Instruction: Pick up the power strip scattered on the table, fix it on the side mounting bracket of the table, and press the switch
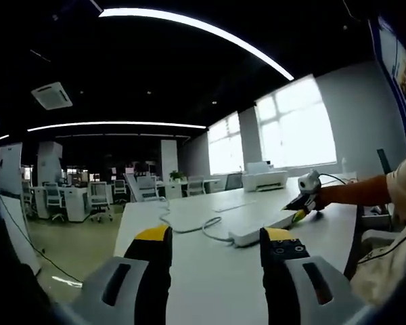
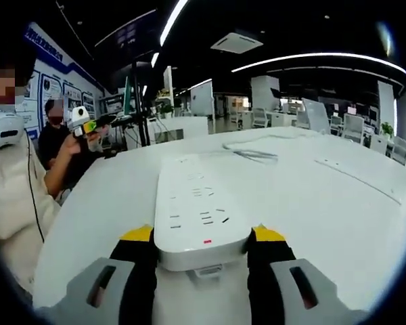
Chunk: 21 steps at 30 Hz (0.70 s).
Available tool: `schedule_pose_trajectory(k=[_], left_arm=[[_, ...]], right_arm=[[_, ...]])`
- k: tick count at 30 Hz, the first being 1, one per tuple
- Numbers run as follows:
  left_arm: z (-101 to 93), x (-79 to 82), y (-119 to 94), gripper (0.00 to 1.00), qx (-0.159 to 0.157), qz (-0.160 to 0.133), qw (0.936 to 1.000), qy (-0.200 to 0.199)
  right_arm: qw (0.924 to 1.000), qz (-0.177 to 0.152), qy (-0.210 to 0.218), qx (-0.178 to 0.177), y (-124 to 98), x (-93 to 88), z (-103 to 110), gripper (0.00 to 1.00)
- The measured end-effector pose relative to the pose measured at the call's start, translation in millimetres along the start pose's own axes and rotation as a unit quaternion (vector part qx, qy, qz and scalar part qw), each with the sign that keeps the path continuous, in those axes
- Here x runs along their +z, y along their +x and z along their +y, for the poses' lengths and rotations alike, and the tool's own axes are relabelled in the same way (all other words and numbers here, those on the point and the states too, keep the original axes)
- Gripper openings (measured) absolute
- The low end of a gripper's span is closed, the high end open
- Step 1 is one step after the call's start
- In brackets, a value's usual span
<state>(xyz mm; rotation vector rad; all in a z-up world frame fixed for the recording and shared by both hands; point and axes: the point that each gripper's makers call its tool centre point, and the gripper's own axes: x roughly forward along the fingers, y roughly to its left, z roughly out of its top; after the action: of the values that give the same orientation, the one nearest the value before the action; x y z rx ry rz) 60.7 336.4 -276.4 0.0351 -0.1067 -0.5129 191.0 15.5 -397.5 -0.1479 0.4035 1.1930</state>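
White power strip [image 2: 199,213] seen flat on white table [image 2: 325,210], near end clamped between right gripper [image 2: 201,238] jaws. Its cable [image 1: 189,227] trailed across tabletop toward far side. Left gripper [image 1: 214,245] held above table, jaws wide, nothing gripped.

The power strip [image 2: 197,213] looks like smooth white plastic with a soft satin sheen, its sockets cut as dark slots. Its cable [image 1: 189,229] looks like pale rubbery sheathing. The table [image 2: 325,203] has a smooth white matt top. The right gripper [image 2: 203,244] has grey moulded plastic bodies, black fingers and glossy yellow tips closed against the strip's sides; the left gripper [image 1: 215,247] has the same finish. The person's sleeve [image 2: 13,196] is soft cream cloth. The floor [image 1: 74,247] is polished and reflective.
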Motion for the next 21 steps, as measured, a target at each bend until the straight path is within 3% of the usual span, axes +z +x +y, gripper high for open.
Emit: schedule_pose_trajectory(k=[11, 21], left_arm=[[0.1, -7.7, 13, 0.57, 0.013, -0.001, 0.9998, -0.016], [-10.3, -23.8, 27, 0.56, -0.005, 0.033, 0.999, -0.03]], right_arm=[[0.9993, 0.006, 0.035, -0.008, 0, -0.9, 2, 0.48], [0.9953, 0.022, 0.093, -0.017, -1, -3.1, 5, 0.48]])
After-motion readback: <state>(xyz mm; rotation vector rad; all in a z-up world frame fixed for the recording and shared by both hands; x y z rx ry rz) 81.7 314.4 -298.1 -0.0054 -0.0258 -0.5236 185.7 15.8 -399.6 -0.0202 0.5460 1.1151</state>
